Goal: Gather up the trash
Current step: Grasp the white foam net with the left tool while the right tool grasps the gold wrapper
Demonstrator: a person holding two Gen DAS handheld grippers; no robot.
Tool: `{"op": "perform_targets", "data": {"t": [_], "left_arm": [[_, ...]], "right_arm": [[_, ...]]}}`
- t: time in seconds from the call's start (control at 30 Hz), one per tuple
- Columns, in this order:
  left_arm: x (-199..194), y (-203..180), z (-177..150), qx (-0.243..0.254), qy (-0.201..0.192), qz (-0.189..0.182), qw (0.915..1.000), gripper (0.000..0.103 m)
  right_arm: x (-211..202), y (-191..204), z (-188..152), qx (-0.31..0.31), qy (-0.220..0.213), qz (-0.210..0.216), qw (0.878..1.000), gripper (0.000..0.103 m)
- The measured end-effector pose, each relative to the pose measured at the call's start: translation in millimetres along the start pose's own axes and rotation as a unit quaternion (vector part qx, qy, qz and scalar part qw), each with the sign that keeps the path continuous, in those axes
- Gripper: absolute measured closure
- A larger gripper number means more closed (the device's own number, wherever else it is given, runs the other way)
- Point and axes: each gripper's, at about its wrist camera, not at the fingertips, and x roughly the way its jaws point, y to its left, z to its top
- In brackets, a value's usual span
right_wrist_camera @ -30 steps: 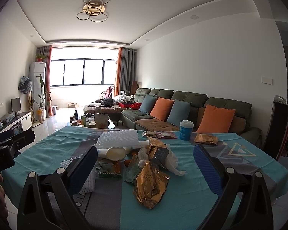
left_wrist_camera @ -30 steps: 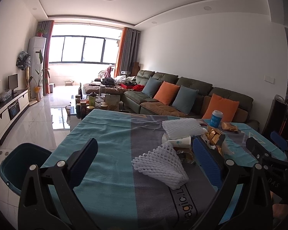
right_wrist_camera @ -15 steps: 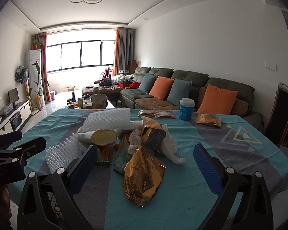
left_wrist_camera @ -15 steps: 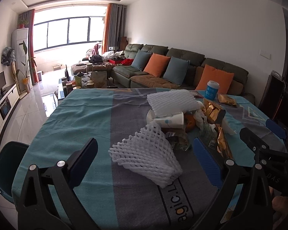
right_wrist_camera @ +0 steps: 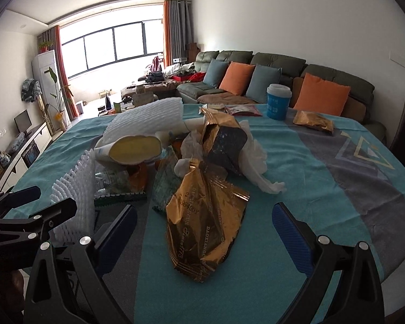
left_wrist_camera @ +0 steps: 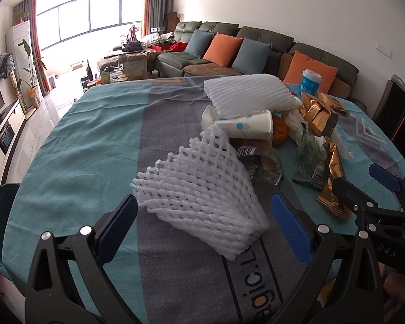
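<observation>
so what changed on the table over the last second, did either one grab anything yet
Both came down and forward toward the trash. The left hand-held gripper now straddles the near white foam net, jaws open and not closed on it. The right hand-held gripper closed in on the gold foil wrapper, also open. Nothing was grabbed or let go. The trash pile, the paper cup and the blue cup did not move.

Foam net [left_wrist_camera: 202, 186] on table [left_wrist_camera: 89, 145], paper cup [left_wrist_camera: 245, 127] behind it, wrappers [left_wrist_camera: 321, 140] right of both.
</observation>
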Motion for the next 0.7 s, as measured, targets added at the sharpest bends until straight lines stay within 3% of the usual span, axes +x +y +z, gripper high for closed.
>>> {"op": "perform_targets", "data": {"t": [0.17, 0.27, 0.4, 0.57, 0.7], "left_arm": [[11.6, -3.5, -6.8, -0.003, 0.020, -0.002, 0.9998, 0.006], [15.6, -5.8, -9.0, 0.002, 0.025, -0.001, 0.9997, 0.015], [19.2, -6.9, -11.6, 0.003, 0.029, -0.002, 0.9996, 0.019], [19.7, -7.3, -14.6, 0.007, 0.022, -0.008, 0.9997, 0.028], [18.5, -9.5, -16.6, 0.010, 0.017, -0.019, 0.9996, 0.041]], "right_arm": [[5.1, -1.1, -7.4, 0.001, 0.020, 0.008, 1.000, 0.009], [6.7, -2.9, -8.6, 0.004, 0.028, 0.013, 1.000, 0.017], [10.1, -2.1, -10.2, 0.000, 0.037, 0.018, 0.999, 0.030], [16.7, -2.2, -13.6, -0.001, 0.054, 0.030, 0.998, 0.054], [15.0, -2.1, -14.9, 0.002, 0.054, 0.035, 0.998, 0.065]]}}
